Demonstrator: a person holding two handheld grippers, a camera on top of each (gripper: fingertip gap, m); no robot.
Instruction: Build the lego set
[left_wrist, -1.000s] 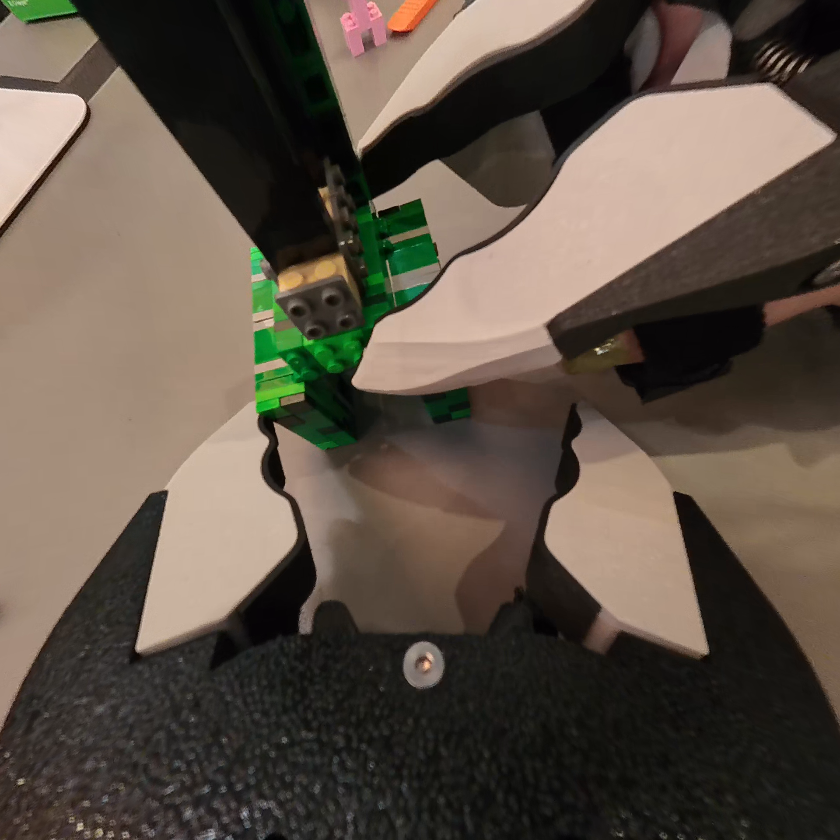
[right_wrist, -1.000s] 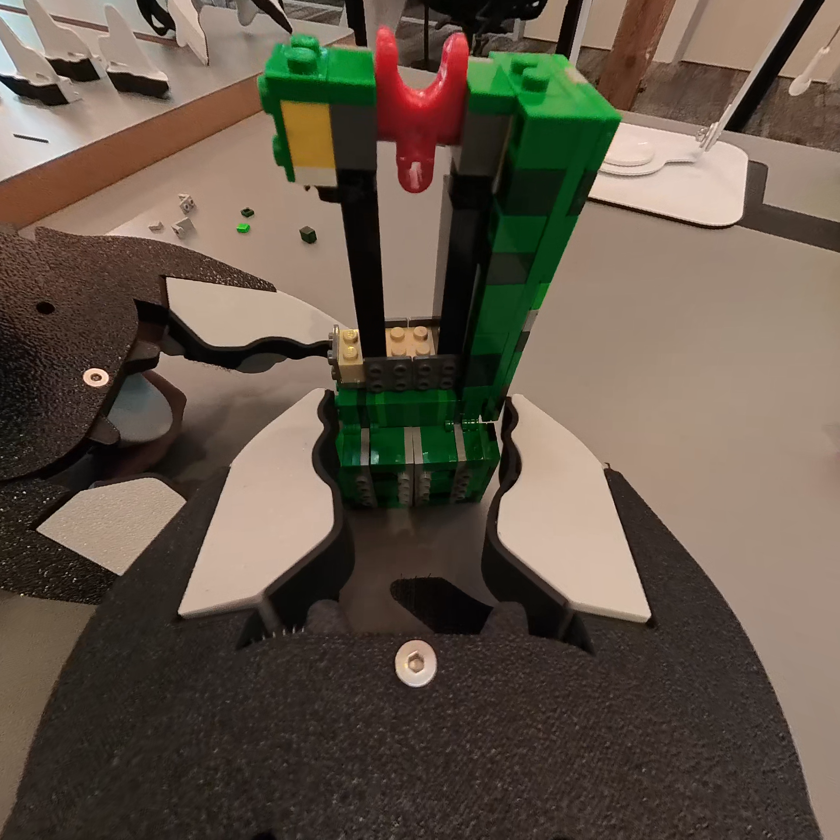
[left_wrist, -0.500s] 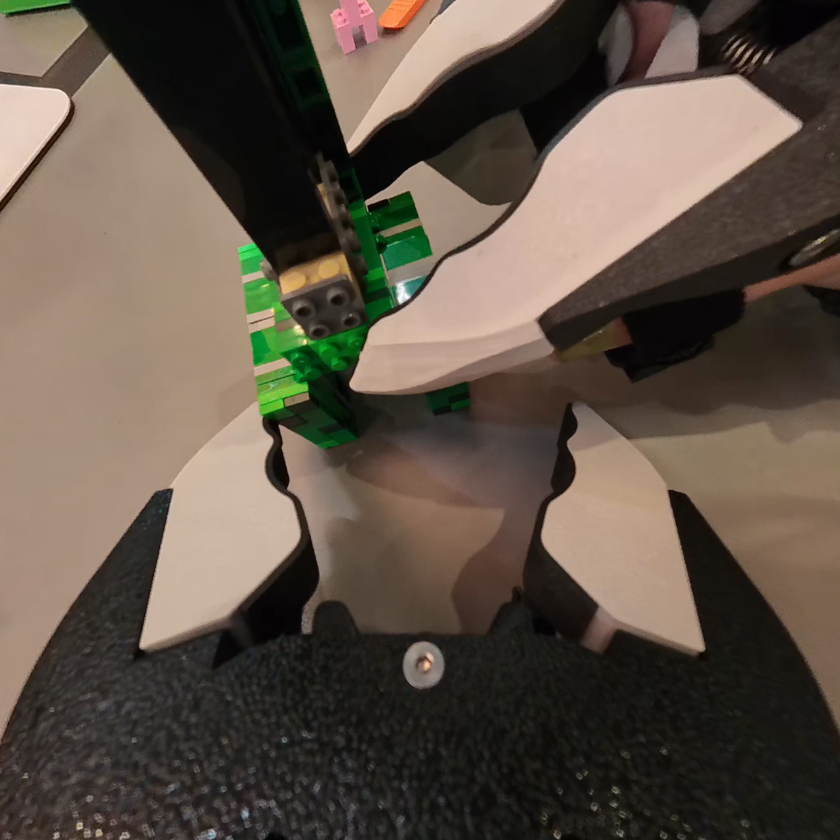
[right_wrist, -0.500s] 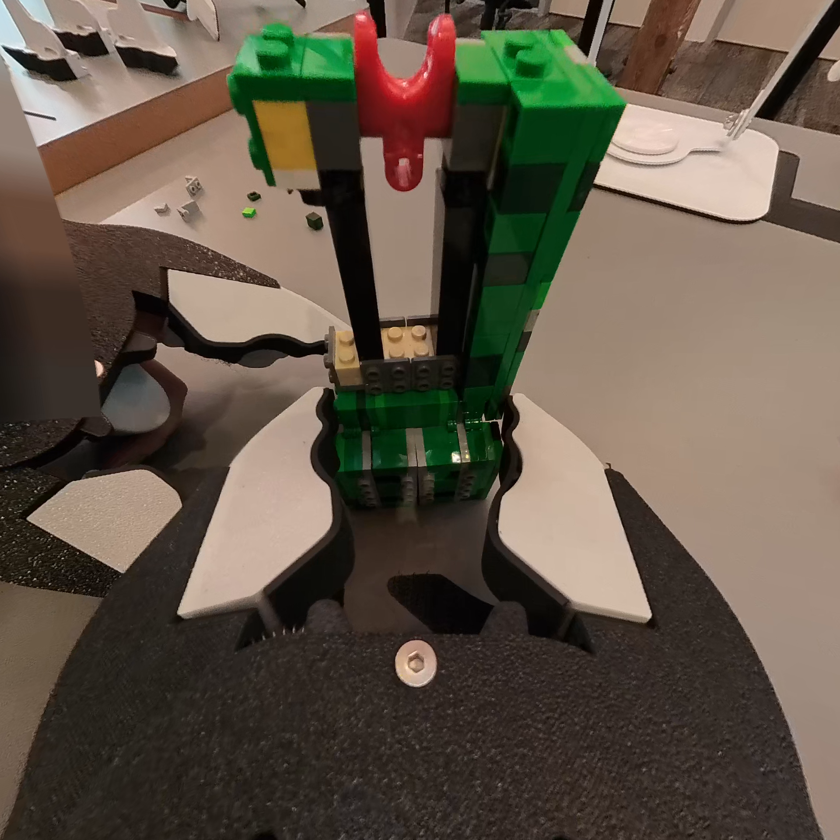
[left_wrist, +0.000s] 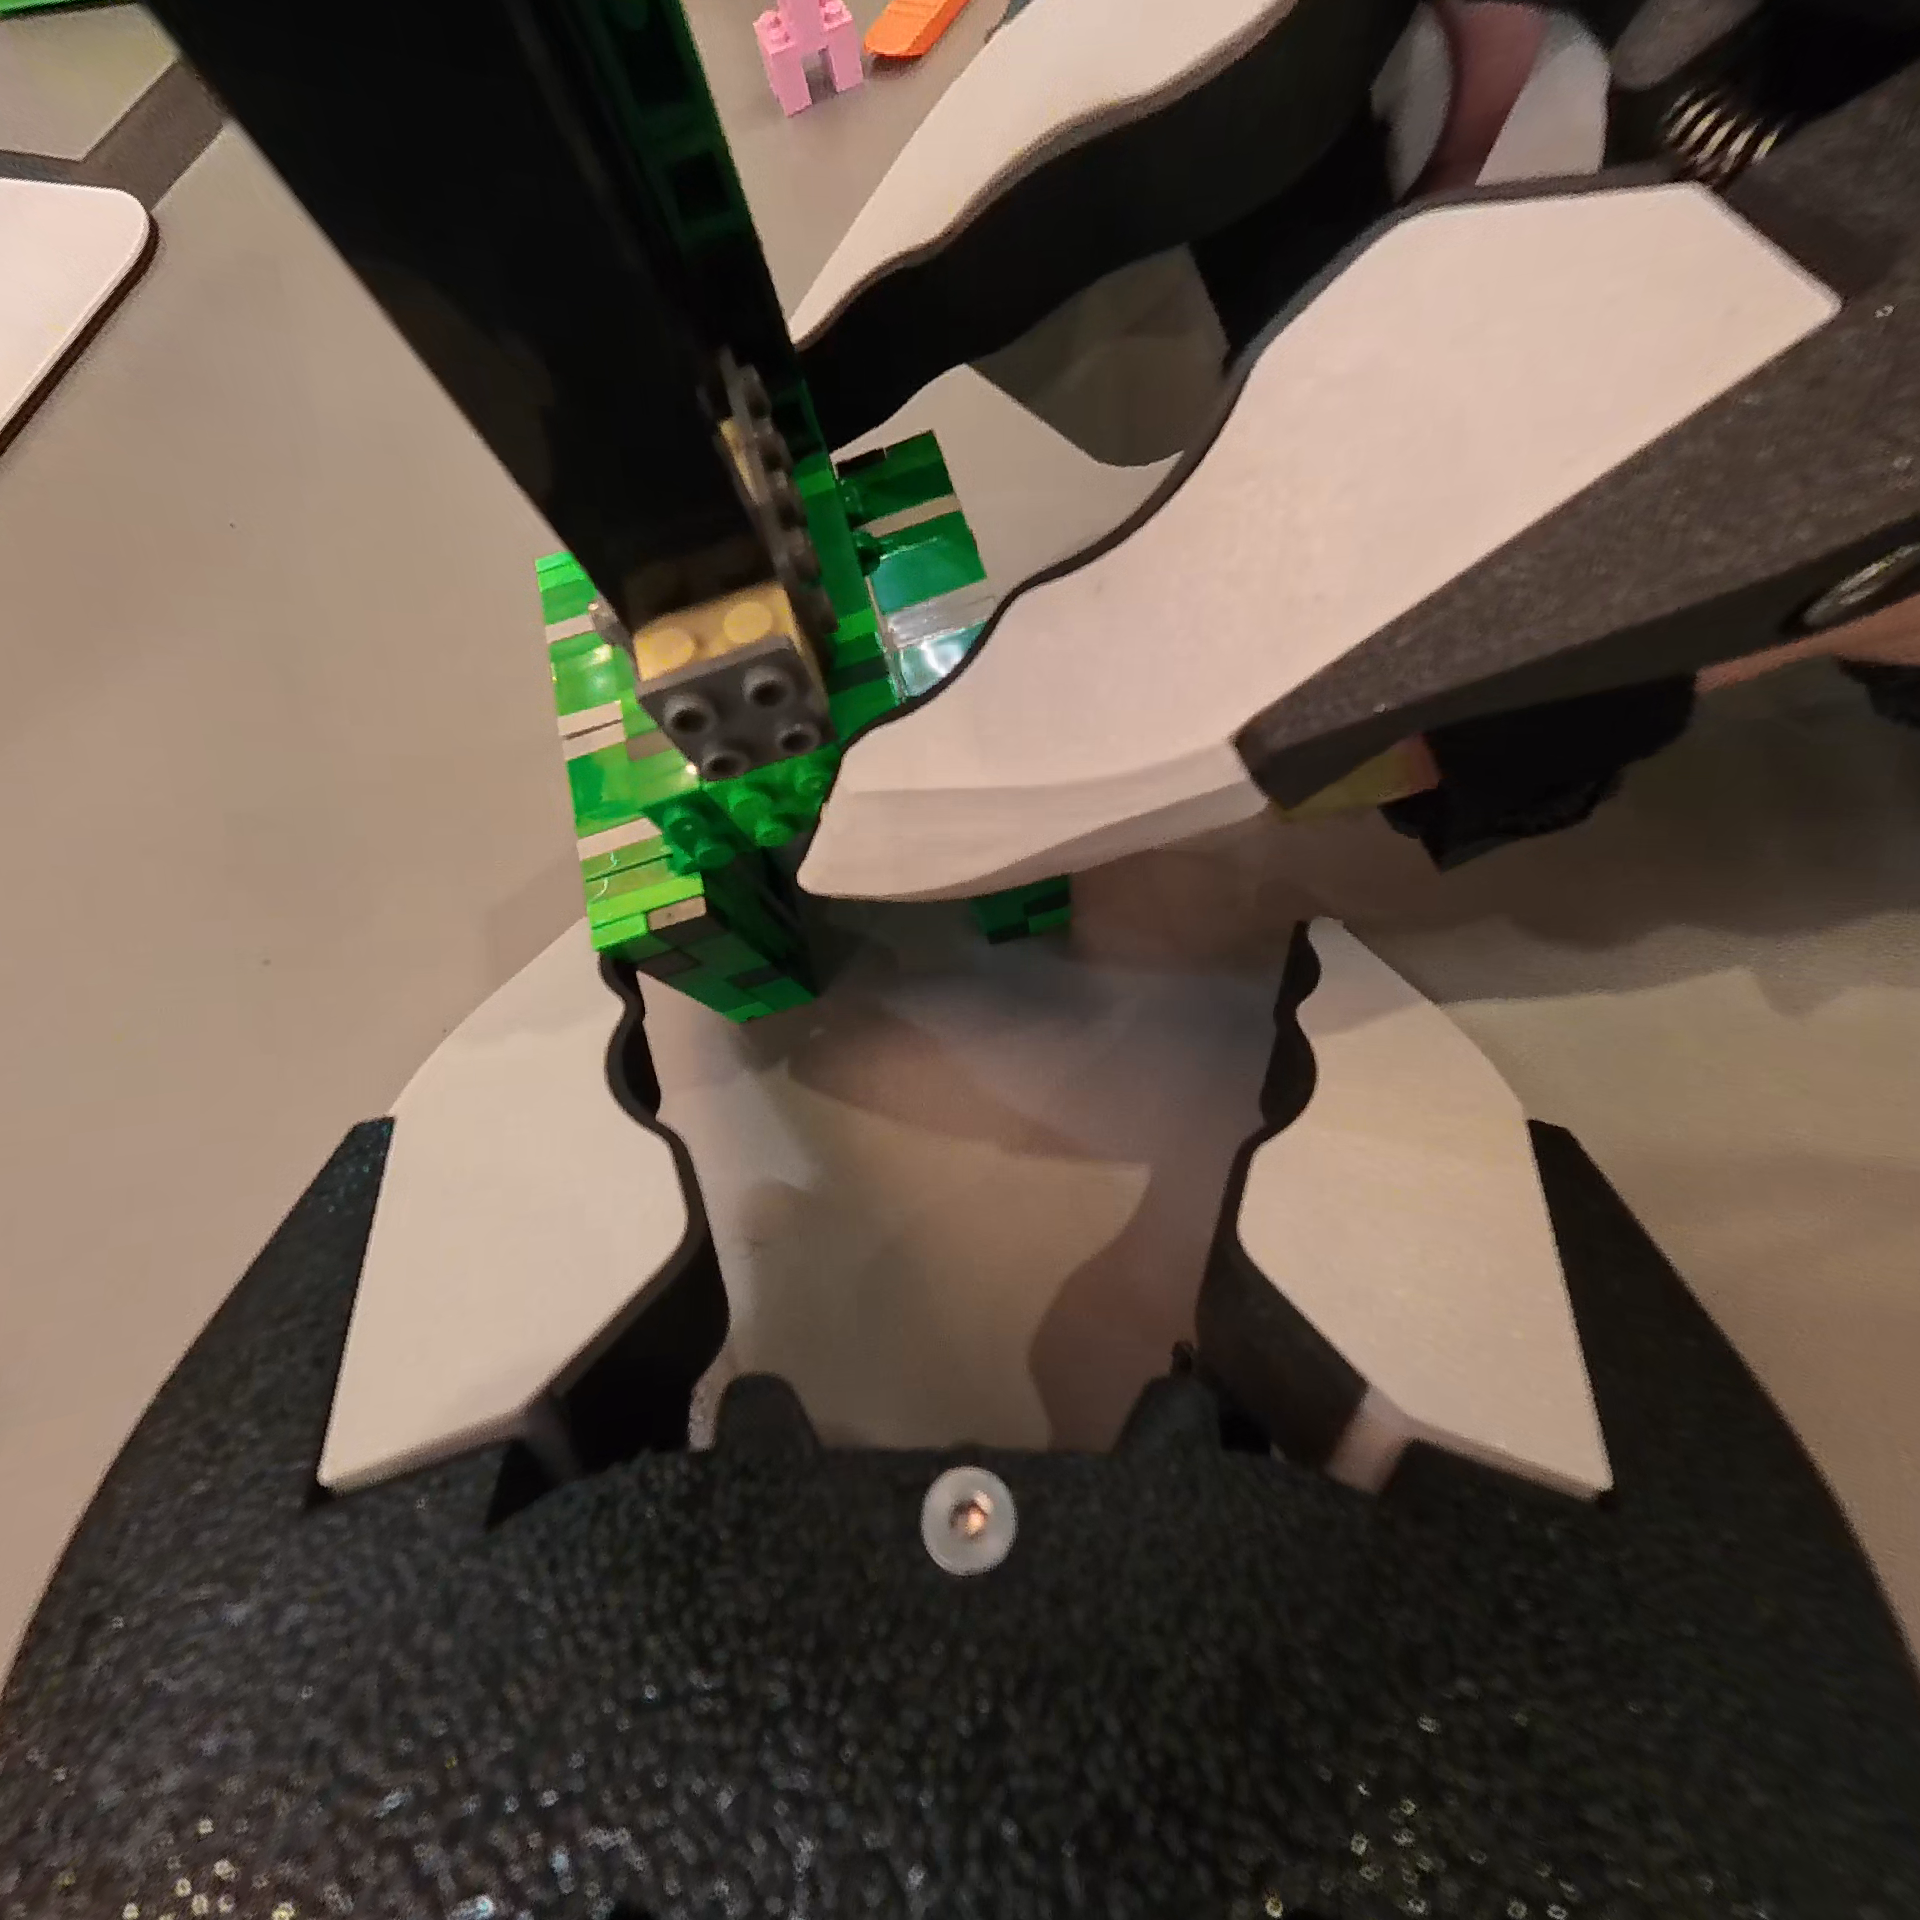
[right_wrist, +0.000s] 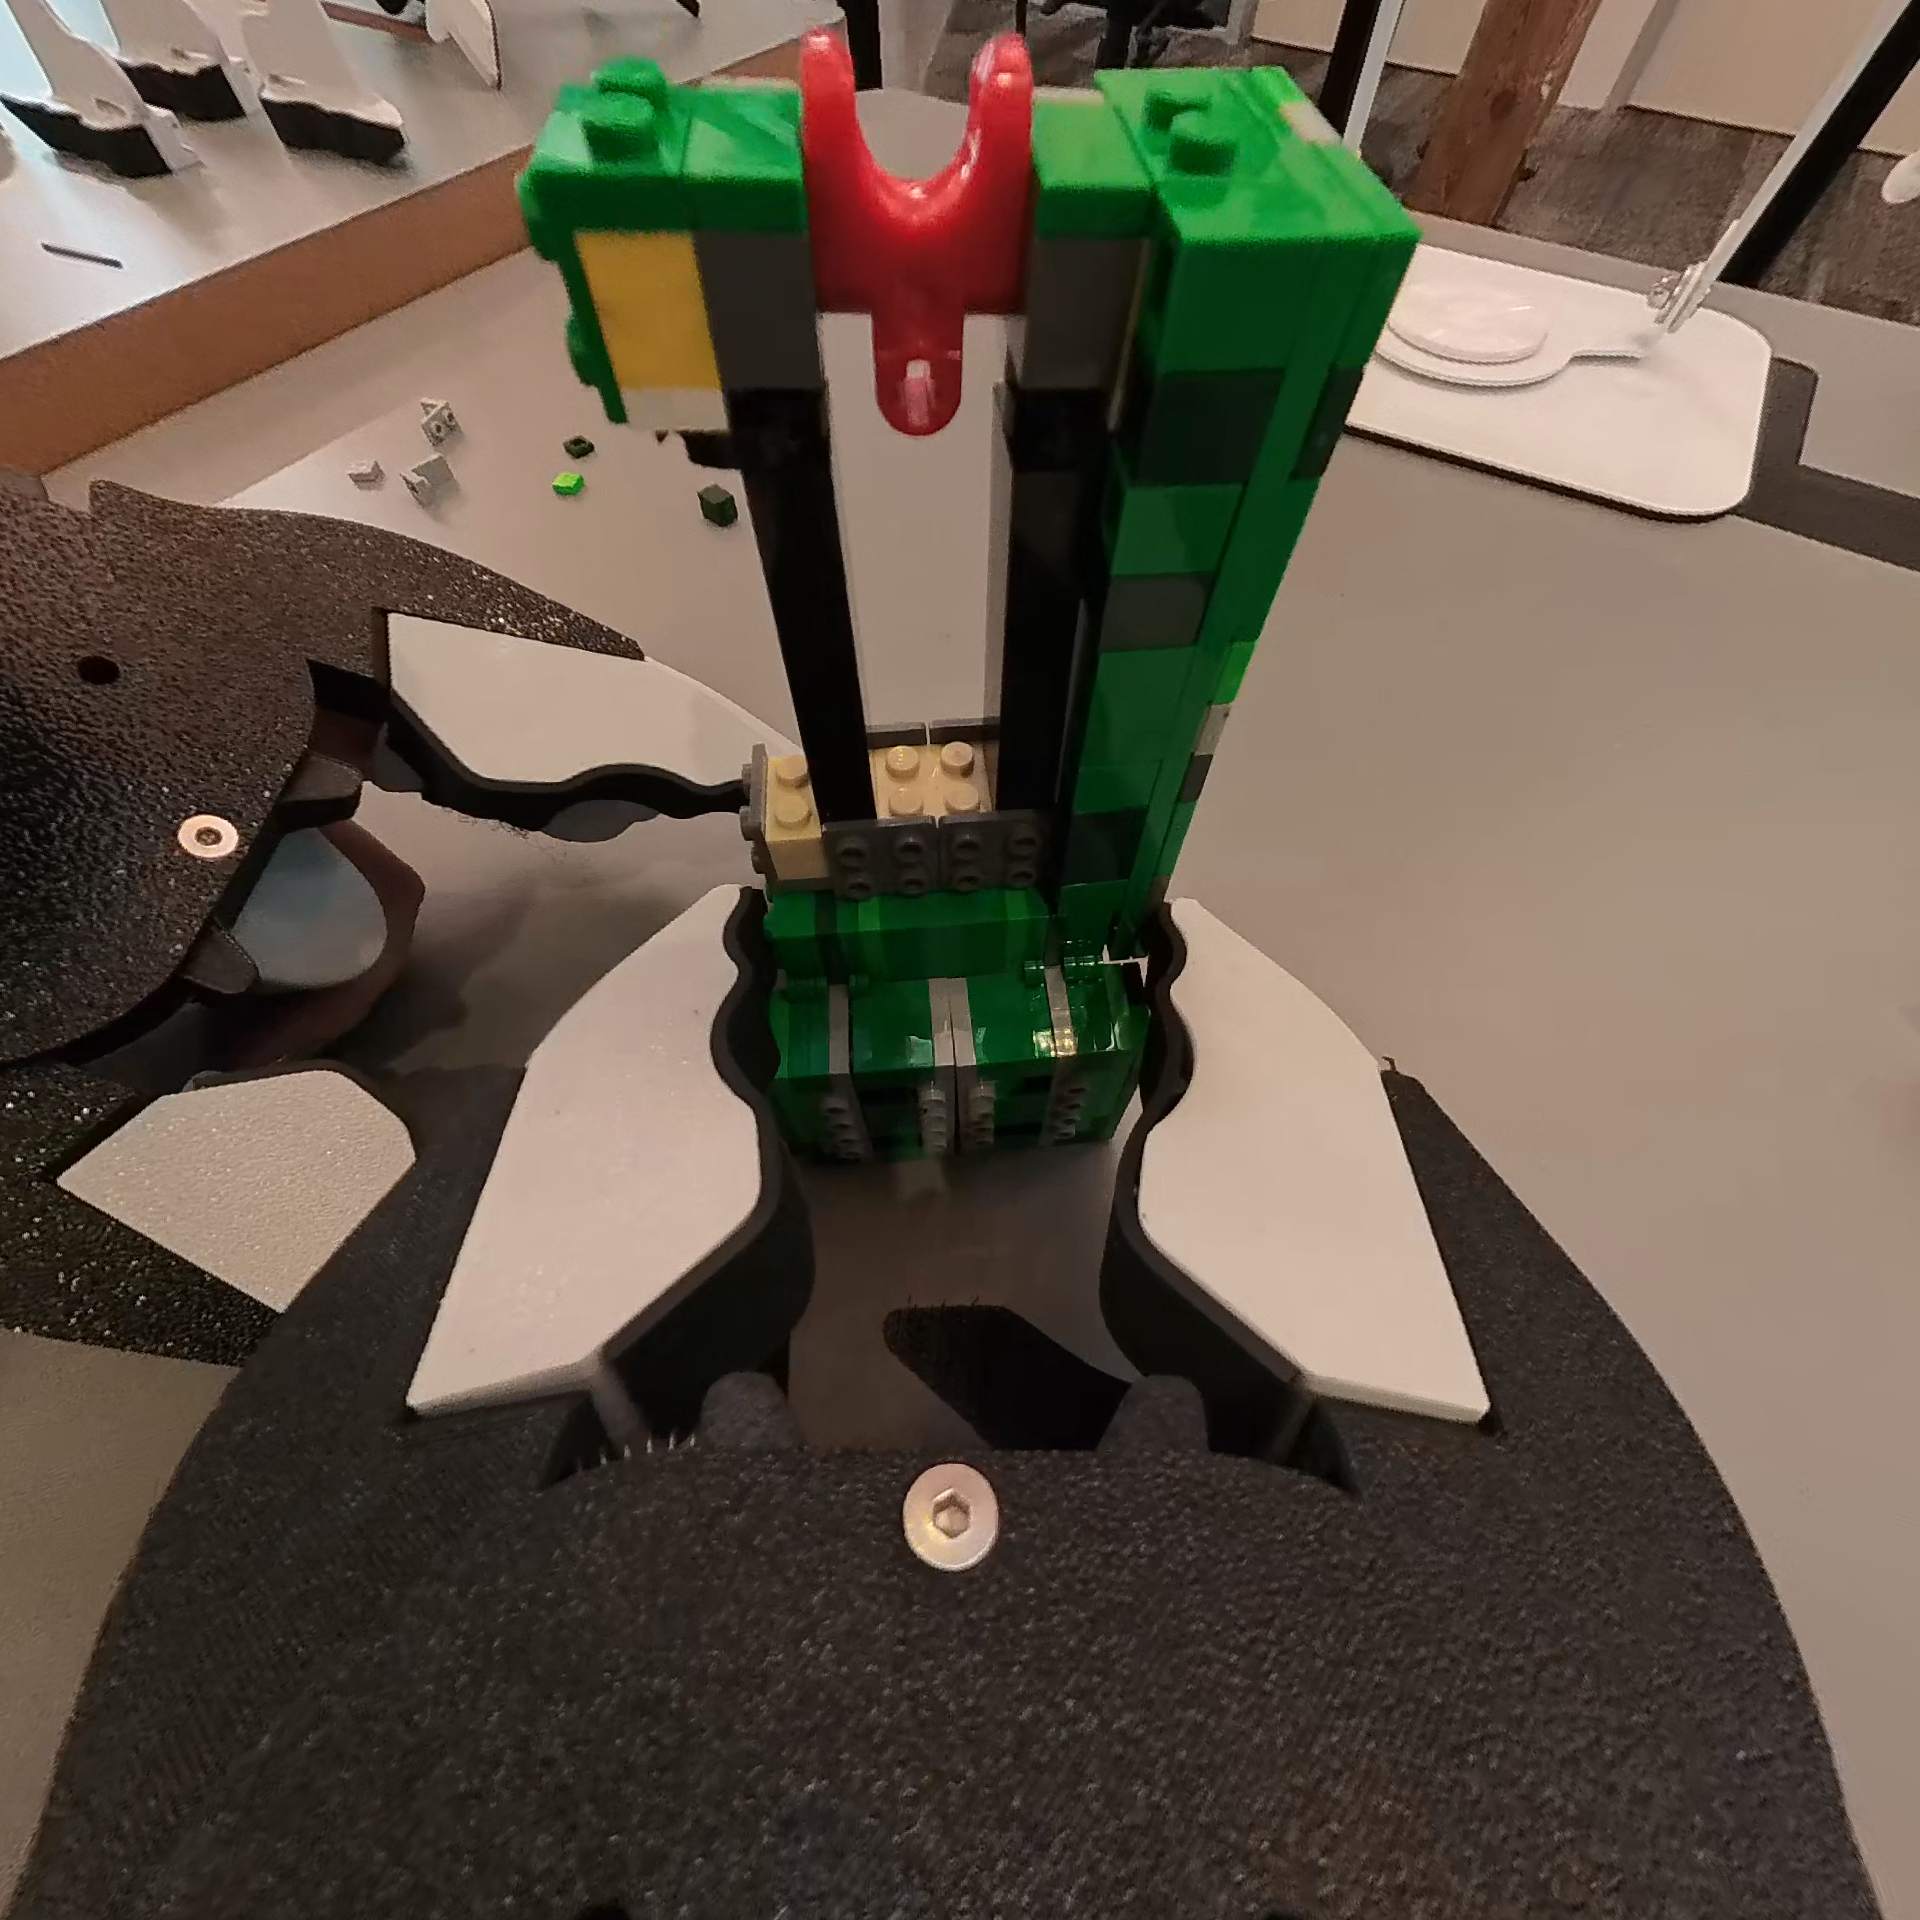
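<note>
Clamping the green base of the lego model (right_wrist: 951, 1029) between its jaws, the right gripper (right_wrist: 951, 1039) holds it upright on the table (right_wrist: 1558, 831). The left gripper (left_wrist: 956, 997) gapes wide and empty beside the tan brick (left_wrist: 717, 634). I judge seating that brick needs a square push while the base stays braced.

No writing, label, brand, number or sign can be read in either view.
</note>
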